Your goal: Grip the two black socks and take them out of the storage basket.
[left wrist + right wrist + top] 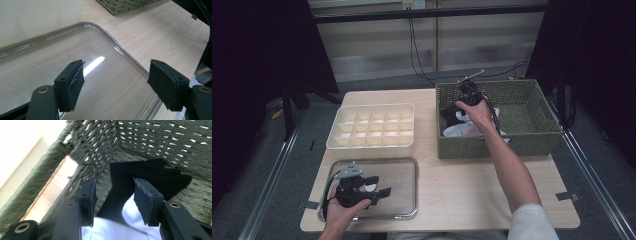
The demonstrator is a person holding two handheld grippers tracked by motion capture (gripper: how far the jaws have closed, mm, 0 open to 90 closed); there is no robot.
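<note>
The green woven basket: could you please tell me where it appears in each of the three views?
High view: the green woven basket stands at the right back of the table, with the right gripper reaching into it.
Left gripper view: one corner of it is at the top edge, beyond the clear tray.
Right gripper view: its walls rise behind the black cloth.
Shared landmark: the wooden tabletop.

No readable text, label, brand, number or sign anywhere on the table.
</note>
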